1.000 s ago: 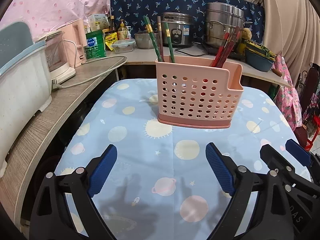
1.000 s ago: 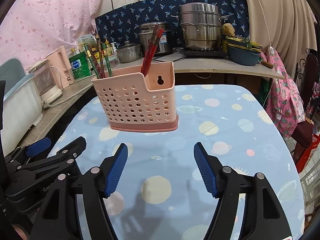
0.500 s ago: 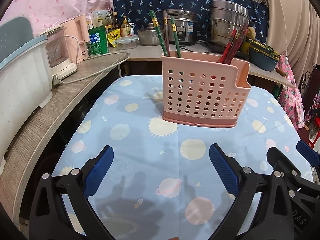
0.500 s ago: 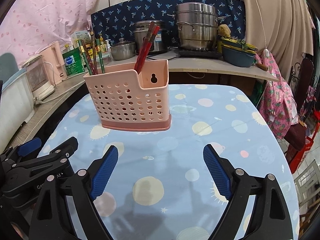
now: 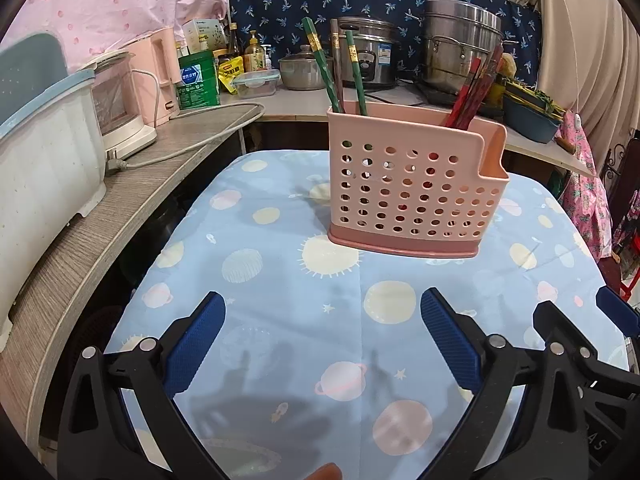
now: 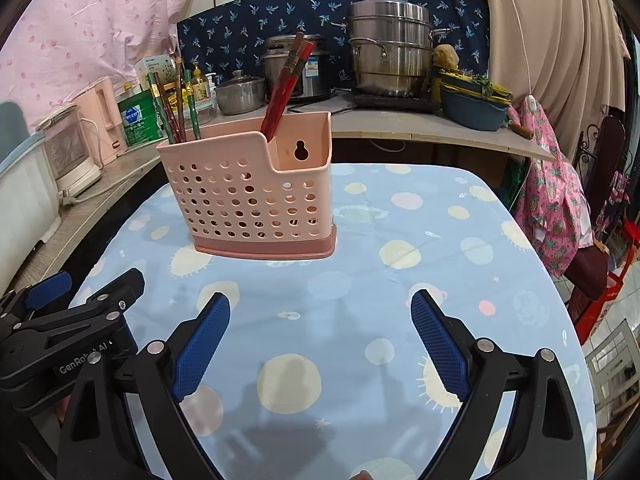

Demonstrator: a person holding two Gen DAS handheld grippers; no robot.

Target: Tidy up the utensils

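Both grippers, the left gripper [image 5: 322, 326] and right gripper [image 6: 320, 326], have just opened wider and hold nothing. Chopsticks [image 5: 470, 94] stand sorted in the pink basket [image 5: 412, 192] mid-table, looking tidy.

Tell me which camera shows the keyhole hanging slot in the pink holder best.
The right wrist view. There the keyhole slot shows as a dark cut-out in the inner back wall of the pink utensil holder's low corner compartment, beside the red chopsticks. The left wrist view shows the holder from an angle that hides the slot.
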